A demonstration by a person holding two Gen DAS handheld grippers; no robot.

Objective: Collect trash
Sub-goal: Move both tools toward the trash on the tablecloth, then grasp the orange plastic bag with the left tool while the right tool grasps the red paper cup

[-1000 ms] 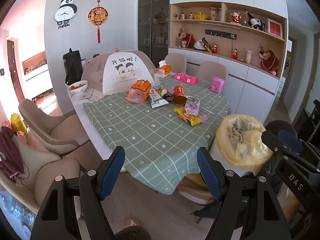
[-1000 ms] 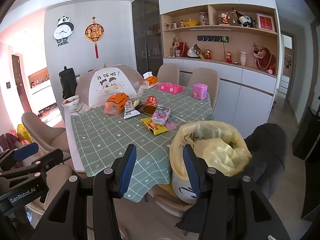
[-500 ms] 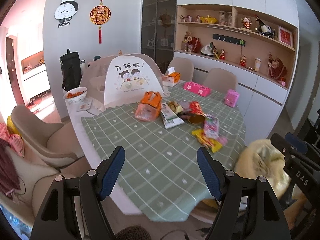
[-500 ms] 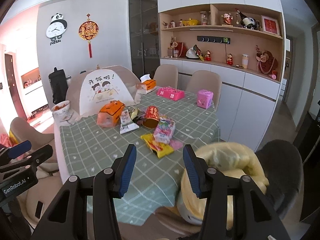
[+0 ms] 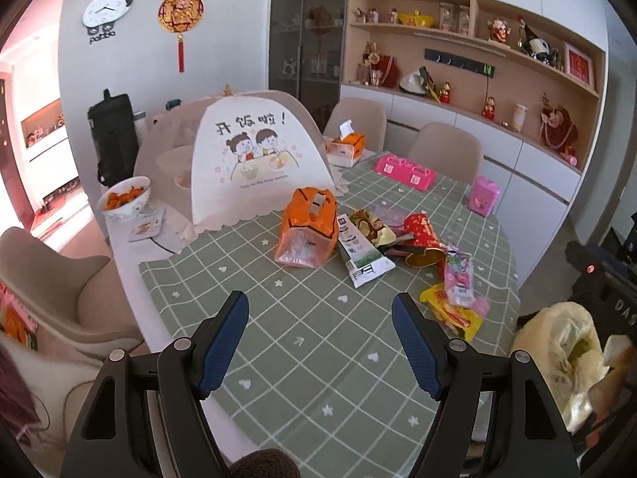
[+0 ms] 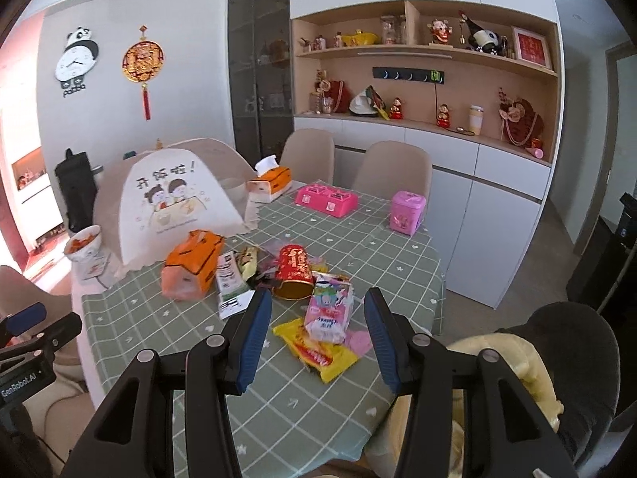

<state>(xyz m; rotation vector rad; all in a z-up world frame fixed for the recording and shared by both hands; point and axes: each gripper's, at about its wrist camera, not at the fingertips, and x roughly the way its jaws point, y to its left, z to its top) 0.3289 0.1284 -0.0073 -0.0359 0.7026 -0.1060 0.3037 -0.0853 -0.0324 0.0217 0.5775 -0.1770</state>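
Litter lies in the middle of the green checked tablecloth (image 5: pixel 302 334): an orange plastic bag (image 5: pixel 308 227), a white-green carton (image 5: pixel 360 251), a red paper cup (image 6: pixel 294 271) on its side, a pink snack packet (image 6: pixel 328 310) and a yellow wrapper (image 6: pixel 318 348). A yellow trash bag (image 5: pixel 565 358) hangs open at the table's near right edge, also seen low in the right wrist view as the yellow trash bag (image 6: pixel 513 374). My left gripper (image 5: pixel 320 342) is open over bare cloth. My right gripper (image 6: pixel 314 338) is open just short of the pink packet, holding nothing.
A mesh food cover (image 5: pixel 258 159), a bowl of orange food (image 5: pixel 123 199), a tissue box (image 5: pixel 346 145), a pink tray (image 5: pixel 404 171) and a pink tin (image 5: pixel 483 195) stand further back. Beige chairs (image 5: pixel 59 290) ring the table; a dark chair (image 6: pixel 573 362) sits behind the bag.
Both grippers have moved in toward the table, so the litter now looks larger and closer. The yellow bag has slid to the lower right of both views. Both stay open.
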